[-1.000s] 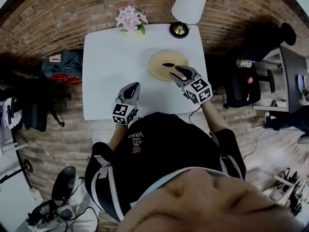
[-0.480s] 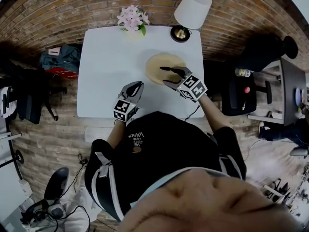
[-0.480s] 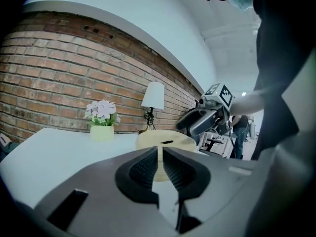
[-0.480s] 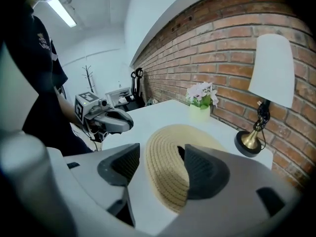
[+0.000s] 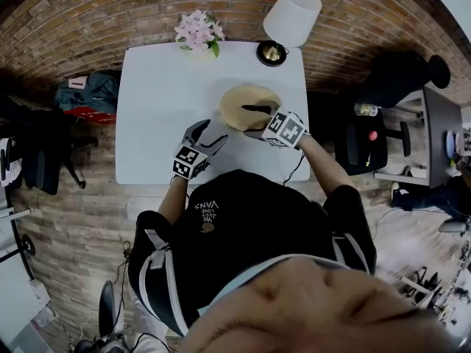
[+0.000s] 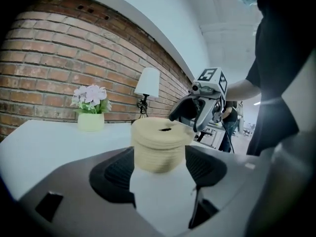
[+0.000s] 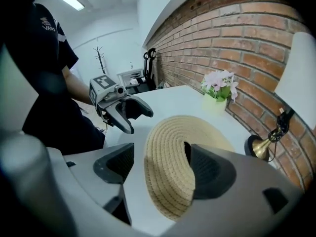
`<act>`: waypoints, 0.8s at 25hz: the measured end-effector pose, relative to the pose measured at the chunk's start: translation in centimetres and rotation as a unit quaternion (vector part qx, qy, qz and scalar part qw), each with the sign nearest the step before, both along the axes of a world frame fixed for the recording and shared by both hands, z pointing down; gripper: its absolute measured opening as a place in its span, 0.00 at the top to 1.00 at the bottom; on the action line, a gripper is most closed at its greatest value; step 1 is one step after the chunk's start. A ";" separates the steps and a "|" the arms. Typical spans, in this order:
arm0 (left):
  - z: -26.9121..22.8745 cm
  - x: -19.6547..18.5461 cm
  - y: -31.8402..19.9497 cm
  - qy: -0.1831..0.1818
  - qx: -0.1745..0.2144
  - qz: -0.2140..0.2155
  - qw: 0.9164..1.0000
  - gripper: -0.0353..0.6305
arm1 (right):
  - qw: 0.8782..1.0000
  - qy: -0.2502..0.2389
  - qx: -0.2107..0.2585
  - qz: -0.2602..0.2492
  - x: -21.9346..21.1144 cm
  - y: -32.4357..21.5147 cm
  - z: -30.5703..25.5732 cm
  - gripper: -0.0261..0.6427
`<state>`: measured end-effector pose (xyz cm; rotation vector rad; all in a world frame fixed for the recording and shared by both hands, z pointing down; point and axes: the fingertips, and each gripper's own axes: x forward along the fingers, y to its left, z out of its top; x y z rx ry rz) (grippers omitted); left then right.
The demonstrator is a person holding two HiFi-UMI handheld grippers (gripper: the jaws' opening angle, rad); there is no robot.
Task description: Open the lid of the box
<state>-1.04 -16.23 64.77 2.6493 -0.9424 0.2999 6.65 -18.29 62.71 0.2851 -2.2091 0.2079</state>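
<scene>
A round woven straw box [image 5: 246, 105] with its lid on stands on the white table [image 5: 158, 94], right of the middle. My right gripper [image 5: 256, 120] is at the box's near right edge, jaws opening. In the right gripper view the lid [image 7: 173, 167] lies partly between the pads, and the right pad hangs over it without pressing. My left gripper [image 5: 210, 132] is just left of the box, jaws opening. In the left gripper view the box [image 6: 159, 143] stands straight ahead beyond the pads, apart from them, with the right gripper [image 6: 190, 110] behind it.
A pot of pink flowers [image 5: 197, 29] and a white-shaded lamp [image 5: 288, 17] stand along the table's far edge by the brick wall. A black chair [image 5: 368, 134] is right of the table, bags [image 5: 85, 98] on the floor to its left.
Both grippers have moved forward to the box. The left jaws went from shut to open, and the right jaws have spread wider around the lid's edge.
</scene>
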 end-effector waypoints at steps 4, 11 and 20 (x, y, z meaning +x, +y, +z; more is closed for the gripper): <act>1.2 0.4 -1.1 -0.033 -0.001 0.023 0.999 0.41 | 0.999 0.043 0.001 -0.028 -0.2 -0.3 0.6 0.47; 3.3 2.5 -2.1 -0.072 -0.004 0.075 0.995 0.38 | 0.992 0.099 -0.034 -0.068 -0.3 0.3 1.9 0.47; 4.6 3.6 -3.4 -0.088 0.000 0.099 0.991 0.32 | 0.982 0.155 -0.040 -0.095 -0.1 -0.3 3.6 0.46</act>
